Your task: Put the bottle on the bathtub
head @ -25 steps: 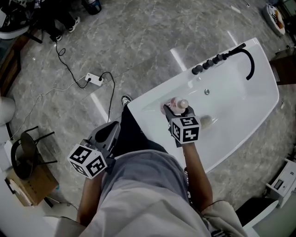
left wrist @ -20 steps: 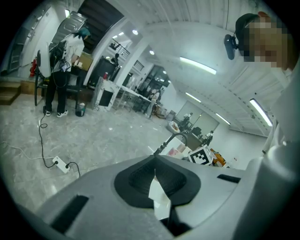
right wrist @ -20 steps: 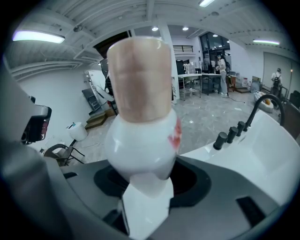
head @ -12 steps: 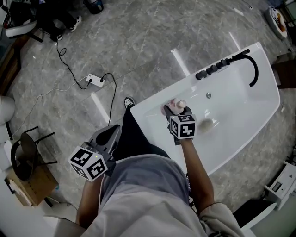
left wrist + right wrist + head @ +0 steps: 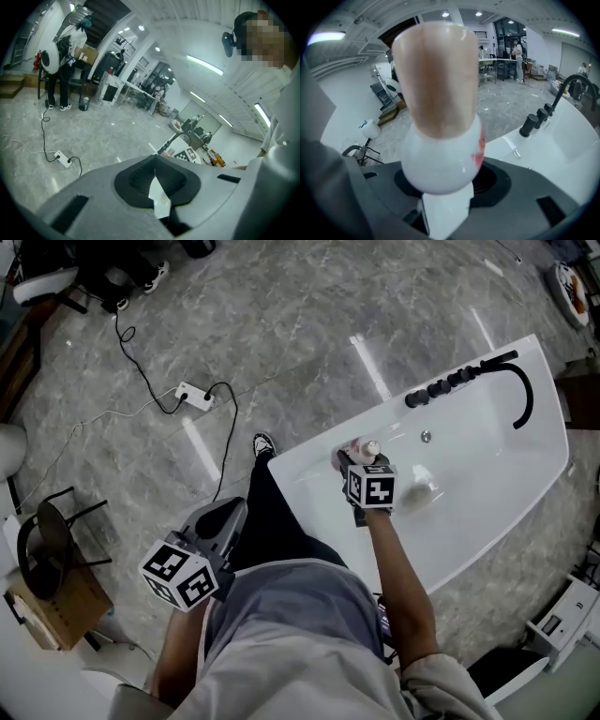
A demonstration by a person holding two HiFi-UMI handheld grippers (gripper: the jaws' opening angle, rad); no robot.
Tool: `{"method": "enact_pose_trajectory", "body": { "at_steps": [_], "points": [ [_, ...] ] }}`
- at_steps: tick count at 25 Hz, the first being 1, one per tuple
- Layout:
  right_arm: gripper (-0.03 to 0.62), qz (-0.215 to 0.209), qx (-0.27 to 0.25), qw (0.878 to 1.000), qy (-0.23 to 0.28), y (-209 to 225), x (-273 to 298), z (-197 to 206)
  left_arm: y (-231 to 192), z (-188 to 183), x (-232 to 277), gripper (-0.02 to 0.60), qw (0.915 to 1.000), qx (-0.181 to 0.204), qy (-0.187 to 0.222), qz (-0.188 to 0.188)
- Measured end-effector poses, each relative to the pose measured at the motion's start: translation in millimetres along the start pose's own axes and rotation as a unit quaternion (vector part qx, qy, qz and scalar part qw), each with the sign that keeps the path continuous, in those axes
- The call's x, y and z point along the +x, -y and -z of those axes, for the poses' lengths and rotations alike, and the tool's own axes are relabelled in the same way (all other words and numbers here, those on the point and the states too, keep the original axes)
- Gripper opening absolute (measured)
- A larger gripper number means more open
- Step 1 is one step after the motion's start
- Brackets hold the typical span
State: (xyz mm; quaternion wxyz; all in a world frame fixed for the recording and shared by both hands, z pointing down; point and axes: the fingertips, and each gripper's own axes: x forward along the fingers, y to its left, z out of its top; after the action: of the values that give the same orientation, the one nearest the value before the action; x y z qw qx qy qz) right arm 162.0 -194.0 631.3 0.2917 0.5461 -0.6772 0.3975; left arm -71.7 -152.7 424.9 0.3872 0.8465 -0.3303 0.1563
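**A:** Where's the bottle [image 5: 366, 447], and which way does it lie?

**B:** It's grasped in the right tongs [image 5: 356, 457], low on its white body. In the right gripper view its long axis runs to 12 o'clock, with the tan cap [image 5: 436, 75] on top. I'd judge it about upright.

**A:** And the bathtub [image 5: 487, 465]?

**B:** The bottle is over the tub's left end. The rim ledge lies just beside it at 11 o'clock, and the same ledge carries the black knobs [image 5: 441, 385] and spout [image 5: 521, 390] out at 2 o'clock. I cannot tell whether the base touches anything.

**A:** So the move turns on that short gap to 11?

**B:** I'd say so, with the bottle kept upright as it goes down.

**A:** The left tongs [image 5: 157, 187]?

**B:** They're clenched on nothing, well apart at 8 o'clock by the person's hip. The right hand is far nearer.

**A:** Any brand?

**B:** There's a red mark on the bottle's shoulder, too partial to read. The marker cubes [image 5: 370, 488] bear patterns and no words.
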Motion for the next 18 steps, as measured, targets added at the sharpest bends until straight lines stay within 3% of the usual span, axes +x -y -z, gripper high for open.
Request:
{"method": "enact_pose_trajectory", "body": {
  "at_steps": [18],
  "points": [
    [0.222, 0.034, 0.027, 0.999, -0.022, 31, 48, -15, -23, -5, 12, 0.005, 0.9998, -0.01, -0.016, -0.003]
  ]
}}
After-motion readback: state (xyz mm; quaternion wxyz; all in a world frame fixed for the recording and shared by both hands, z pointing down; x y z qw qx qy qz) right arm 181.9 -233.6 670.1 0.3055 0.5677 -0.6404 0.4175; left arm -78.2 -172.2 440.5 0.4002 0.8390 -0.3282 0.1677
